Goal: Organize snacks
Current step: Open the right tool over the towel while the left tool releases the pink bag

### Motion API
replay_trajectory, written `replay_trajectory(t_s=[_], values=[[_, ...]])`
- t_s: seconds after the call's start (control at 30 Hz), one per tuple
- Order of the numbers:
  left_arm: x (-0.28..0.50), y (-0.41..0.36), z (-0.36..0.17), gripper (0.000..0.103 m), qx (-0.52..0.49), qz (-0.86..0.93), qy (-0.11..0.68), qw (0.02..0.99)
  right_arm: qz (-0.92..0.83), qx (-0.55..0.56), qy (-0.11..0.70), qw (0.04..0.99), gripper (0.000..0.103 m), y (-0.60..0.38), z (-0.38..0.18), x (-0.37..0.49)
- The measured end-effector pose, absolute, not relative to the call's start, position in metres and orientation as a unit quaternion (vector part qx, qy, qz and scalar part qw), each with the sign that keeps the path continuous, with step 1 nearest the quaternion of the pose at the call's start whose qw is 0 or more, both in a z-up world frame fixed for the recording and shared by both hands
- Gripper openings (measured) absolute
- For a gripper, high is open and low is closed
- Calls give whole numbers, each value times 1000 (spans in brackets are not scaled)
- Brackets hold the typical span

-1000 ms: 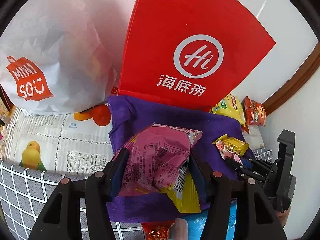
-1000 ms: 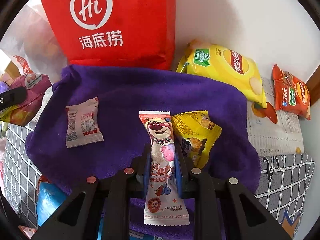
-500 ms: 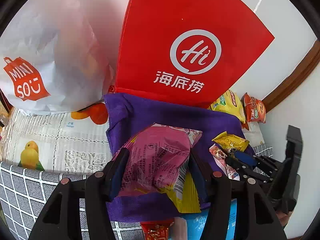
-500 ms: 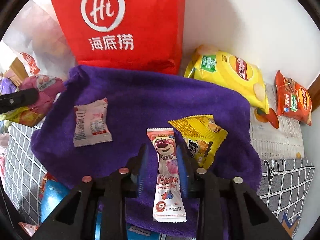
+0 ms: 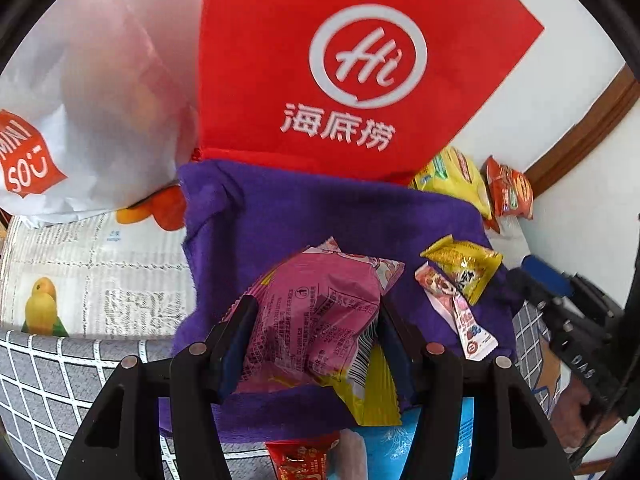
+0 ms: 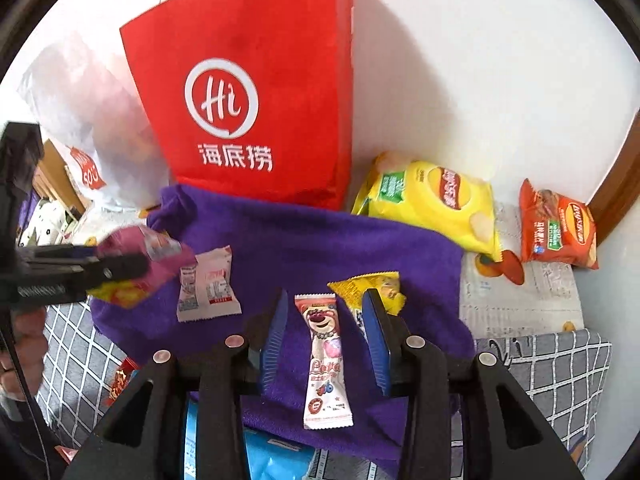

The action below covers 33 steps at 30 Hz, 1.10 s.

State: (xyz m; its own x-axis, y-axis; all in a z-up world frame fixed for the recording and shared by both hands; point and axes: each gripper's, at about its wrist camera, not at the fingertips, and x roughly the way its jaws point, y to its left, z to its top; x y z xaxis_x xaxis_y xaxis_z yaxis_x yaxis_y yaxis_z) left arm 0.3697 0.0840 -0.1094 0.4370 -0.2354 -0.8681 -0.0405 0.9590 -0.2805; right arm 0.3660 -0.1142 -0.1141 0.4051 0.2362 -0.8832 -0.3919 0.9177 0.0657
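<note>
Purple cloth (image 6: 320,240): lying spread over the grey checked cover (image 6: 560,364), in front of the red paper bag (image 6: 248,92) that is standing against the wall.
Left gripper (image 5: 314,320): clamping a pink snack packet (image 5: 316,316) between both pads, holding it above the near part of the cloth.
Right gripper (image 6: 324,332): jaws opening, standing clear on either side of the bear-print candy stick (image 6: 325,356), neither pad touching it.
Candy stick: lying flat on the cloth, lengthwise between the blue pads.
Yellow packet (image 6: 372,288): resting on the cloth just beside the stick, partly hidden behind the right-hand pad.
White packet (image 6: 208,284): lying on the cloth's left part, apart from the stick.
Chips: a yellow bag (image 6: 436,204) and an orange bag (image 6: 556,228) are sitting off the cloth, by the wall.
</note>
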Motion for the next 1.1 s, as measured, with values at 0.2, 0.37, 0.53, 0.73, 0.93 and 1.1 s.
replay_trajectory(t_s=[0.2, 0.37, 0.53, 0.73, 0.93, 1.1], values=[[370, 76, -116, 58, -119, -59, 538, 832, 180, -68, 512, 837, 40, -122, -111, 369], [370, 72, -115, 58, -114, -64, 540, 832, 176, -64, 511, 839, 40, -125, -109, 370], [368, 72, -109, 62, -137, -84, 528, 834, 177, -63, 507, 841, 42, -123, -107, 368], [361, 74, -91, 68, -142, -93, 507, 845, 175, -66, 500, 846, 45, -119, -102, 363], [353, 79, -76, 69, -147, -96, 495, 851, 171, -55, 493, 851, 55, -115, -92, 356], [344, 80, -65, 69, -152, -95, 491, 853, 145, -37, 494, 856, 57, -119, -82, 342]])
